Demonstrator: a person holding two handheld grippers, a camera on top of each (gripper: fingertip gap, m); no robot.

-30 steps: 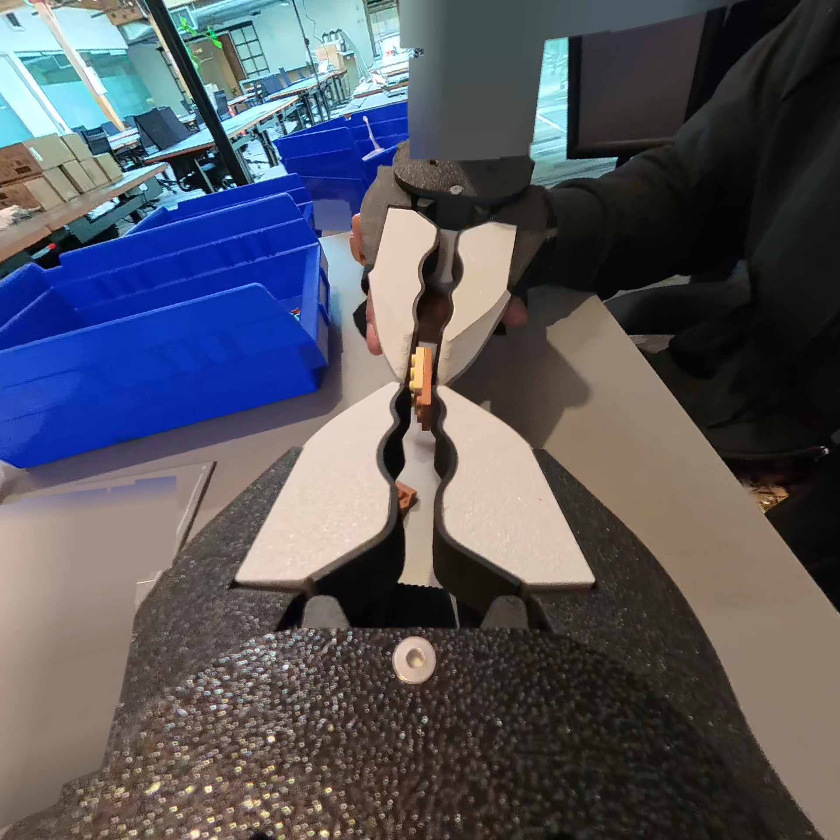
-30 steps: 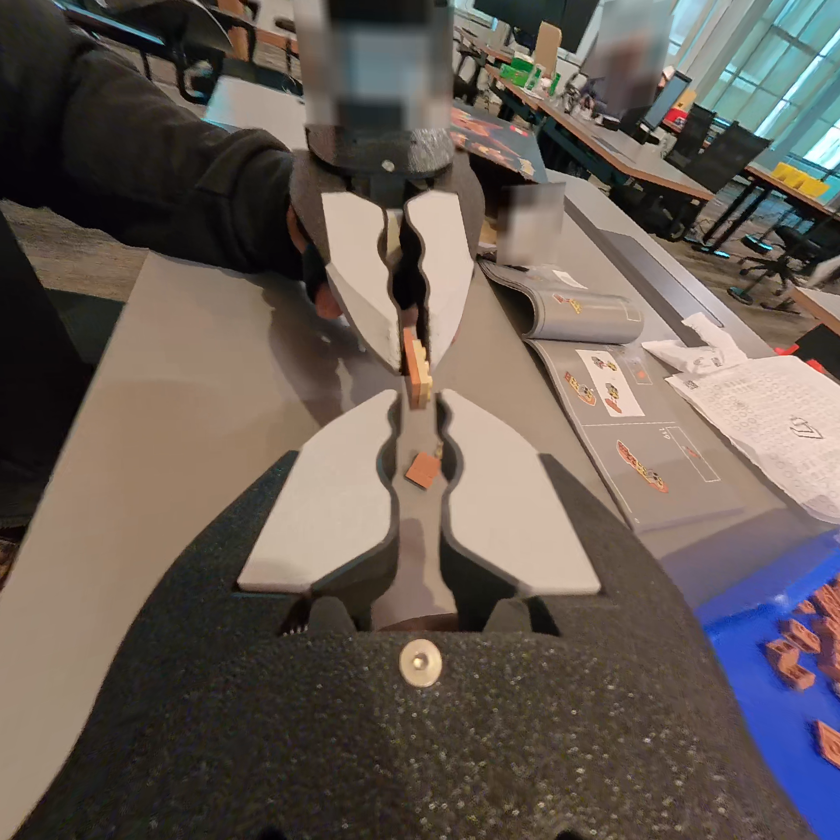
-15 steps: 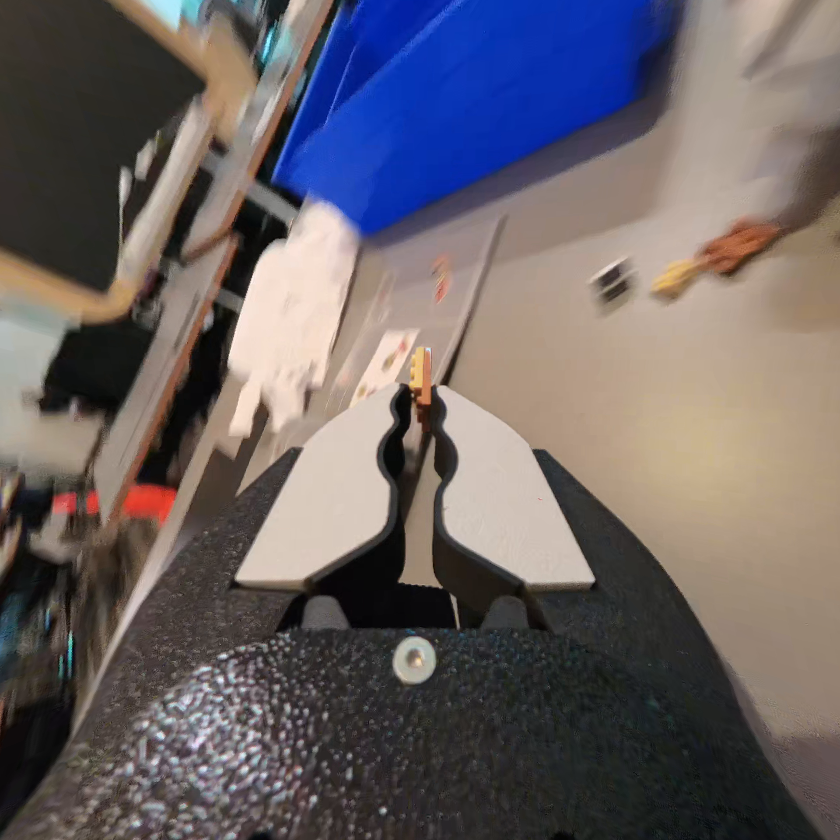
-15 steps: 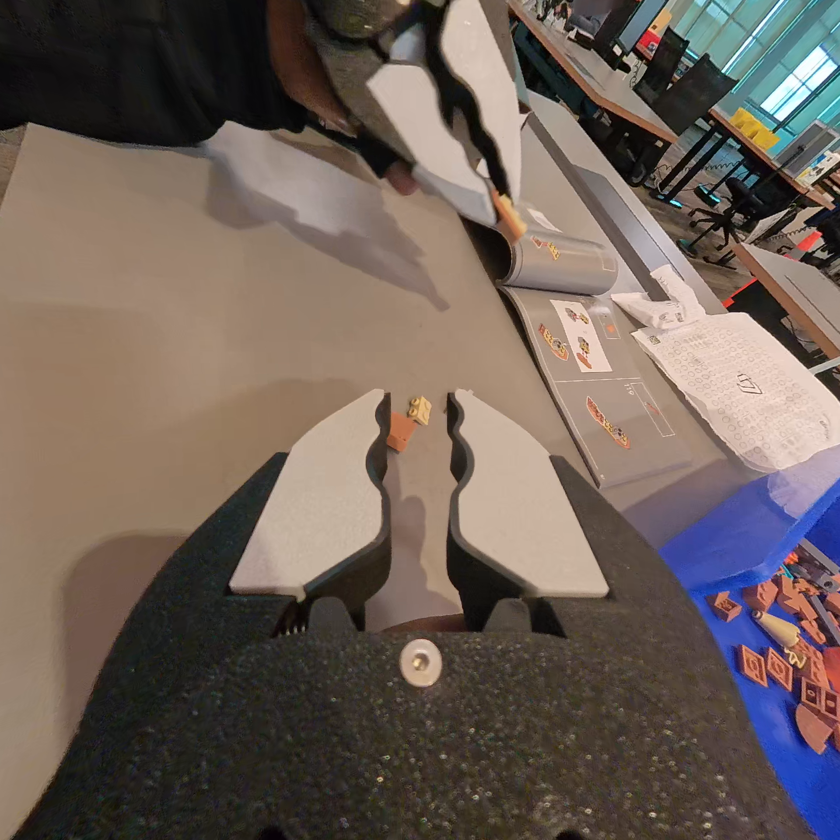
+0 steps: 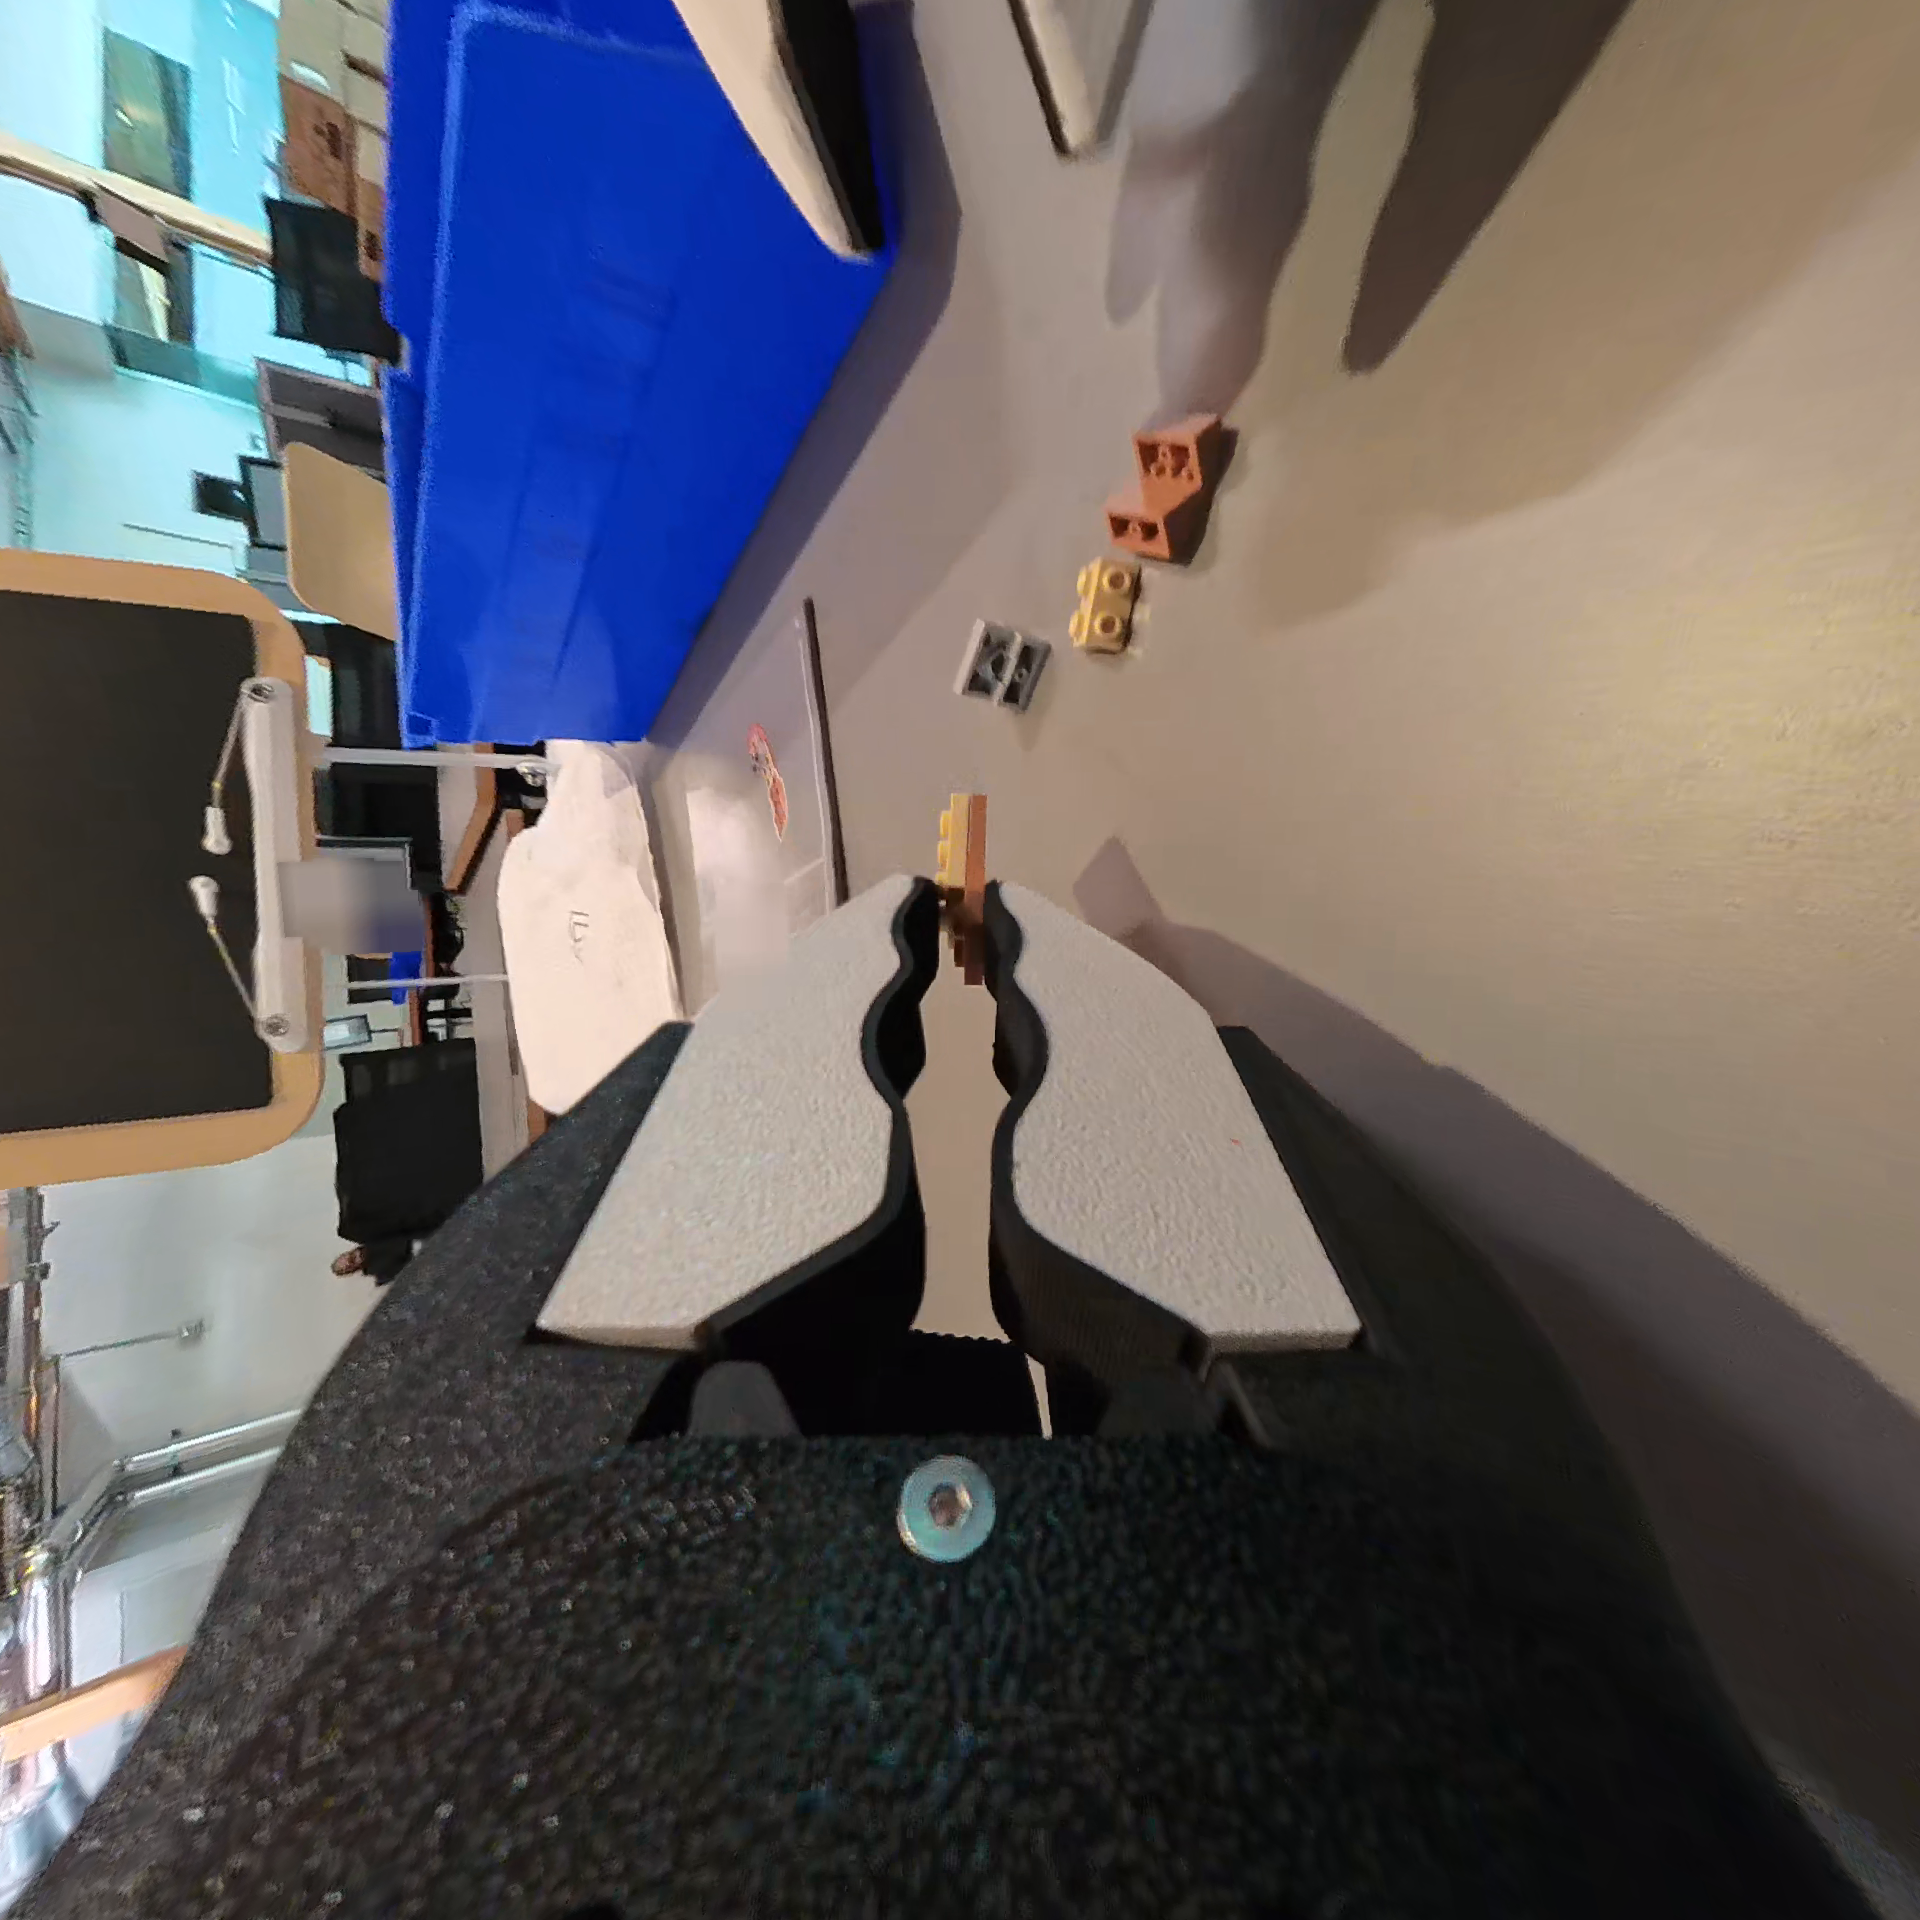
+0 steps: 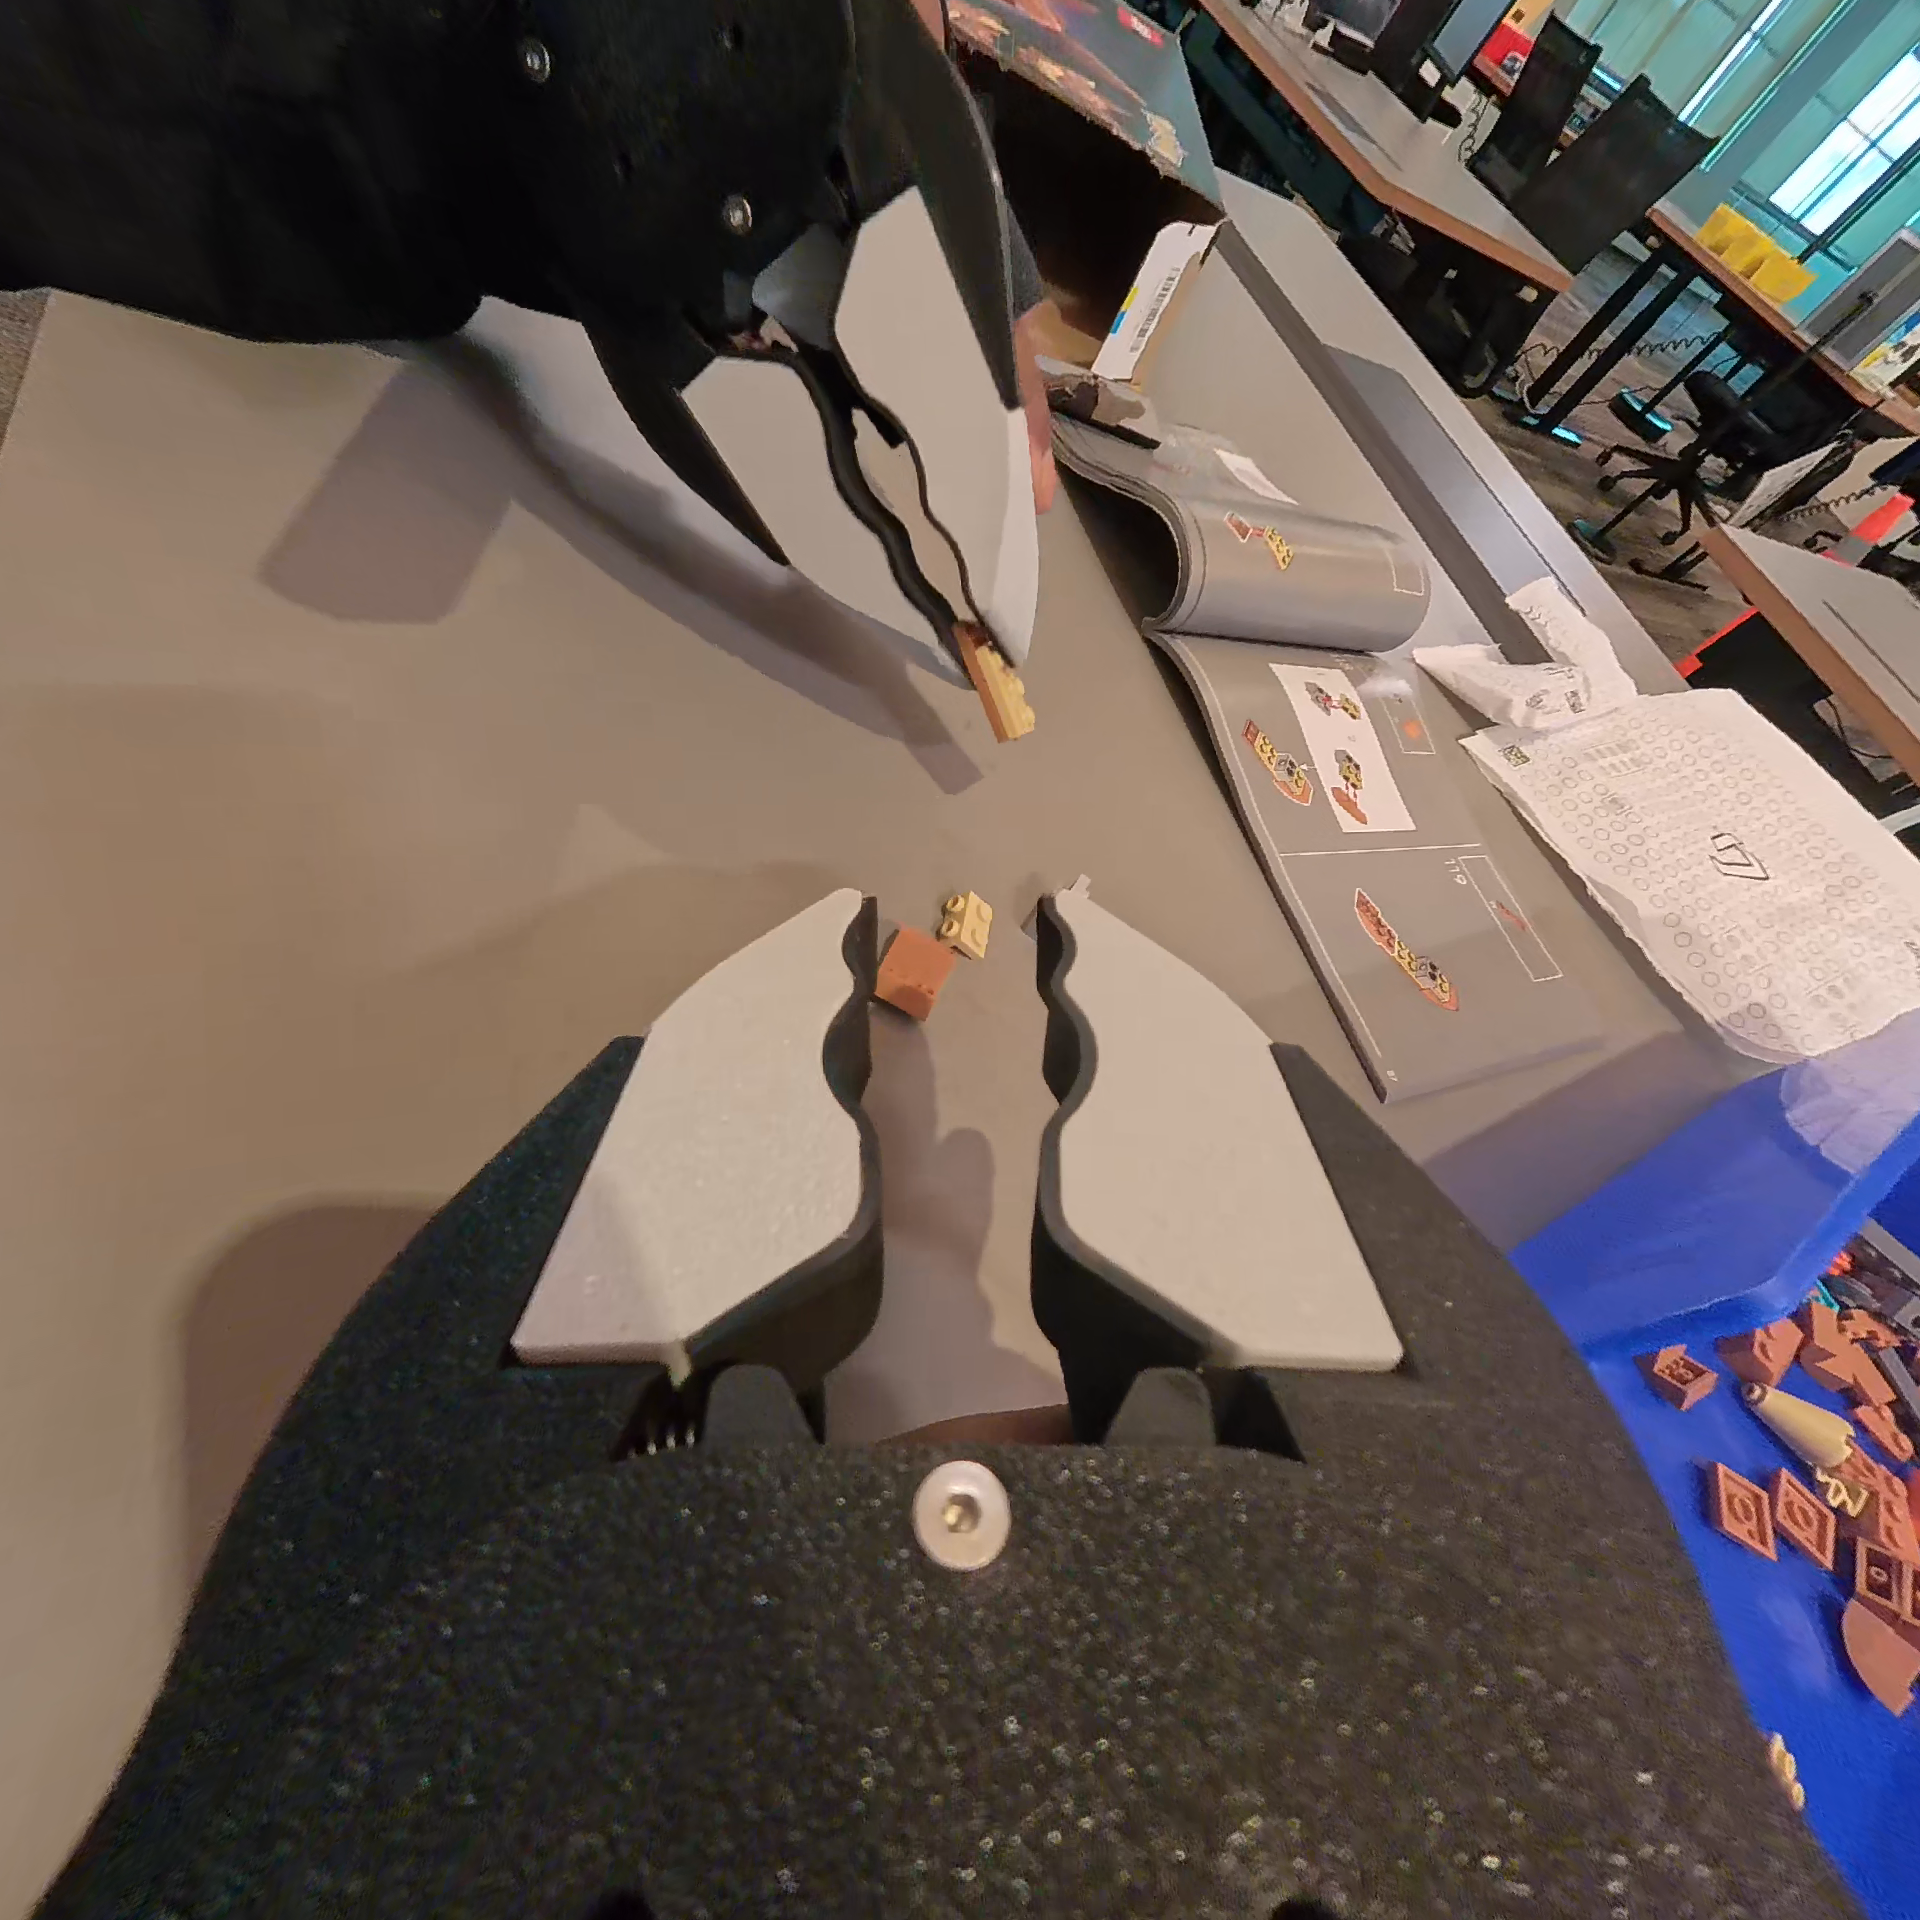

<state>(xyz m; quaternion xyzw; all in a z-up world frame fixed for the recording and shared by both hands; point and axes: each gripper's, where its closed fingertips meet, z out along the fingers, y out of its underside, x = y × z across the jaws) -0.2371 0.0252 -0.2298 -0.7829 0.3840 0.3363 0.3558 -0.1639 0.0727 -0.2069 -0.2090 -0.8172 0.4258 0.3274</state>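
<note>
While left gripper (image 5: 961, 906) clamps a brick stack (image 5: 964, 847), only right view shows right gripper (image 6: 951, 925) apart.

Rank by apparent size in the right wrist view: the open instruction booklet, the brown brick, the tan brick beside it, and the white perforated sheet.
1. Open instruction booklet
2. White perforated sheet
3. Brown brick
4. Tan brick

The two bricks look close in size; brown appears slightly larger, but it also lies nearer the camera.
</note>
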